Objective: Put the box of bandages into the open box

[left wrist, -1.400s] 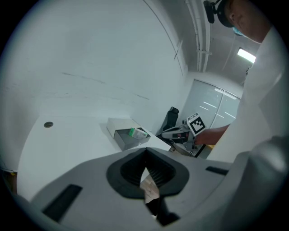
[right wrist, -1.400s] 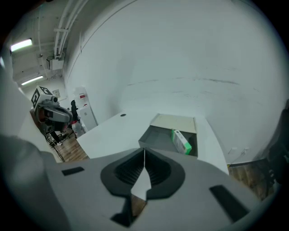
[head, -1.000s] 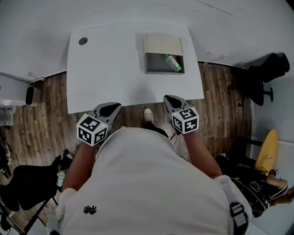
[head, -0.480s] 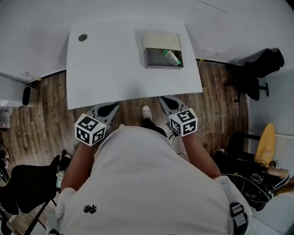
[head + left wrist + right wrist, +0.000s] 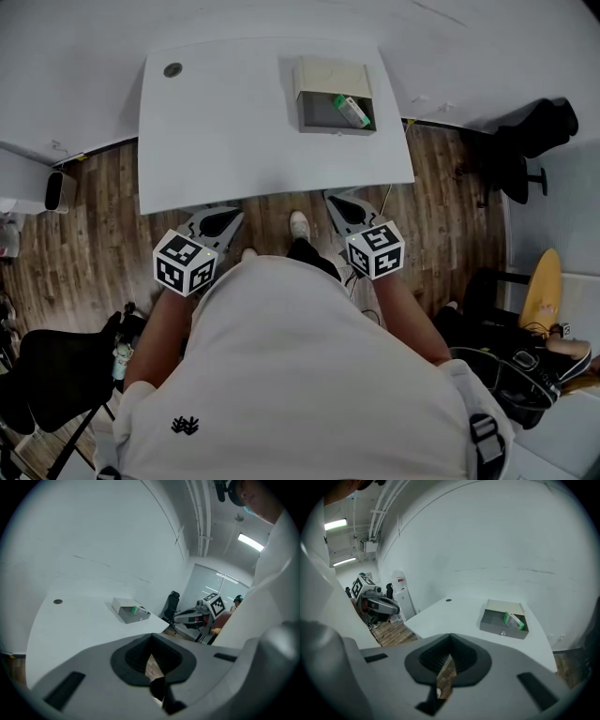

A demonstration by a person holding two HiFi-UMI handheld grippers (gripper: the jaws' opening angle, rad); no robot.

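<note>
The open grey box (image 5: 336,97) stands at the far right of the white table (image 5: 234,131), its lid folded back. The green and white box of bandages (image 5: 352,111) lies inside it, against the right wall. It shows the same way in the left gripper view (image 5: 136,610) and in the right gripper view (image 5: 514,620). My left gripper (image 5: 222,223) and right gripper (image 5: 345,206) hover over the floor just off the table's near edge, close to my body. Both are shut and hold nothing. The box is far ahead of the jaws in both gripper views.
A round cable hole (image 5: 172,69) sits in the table's far left corner. A black office chair (image 5: 534,141) stands right of the table and another black chair (image 5: 56,366) at lower left. A white bin (image 5: 58,191) is on the wood floor at left.
Both grippers have drawn back slightly from the table's near edge toward my body. The box and the bandages have not moved.
</note>
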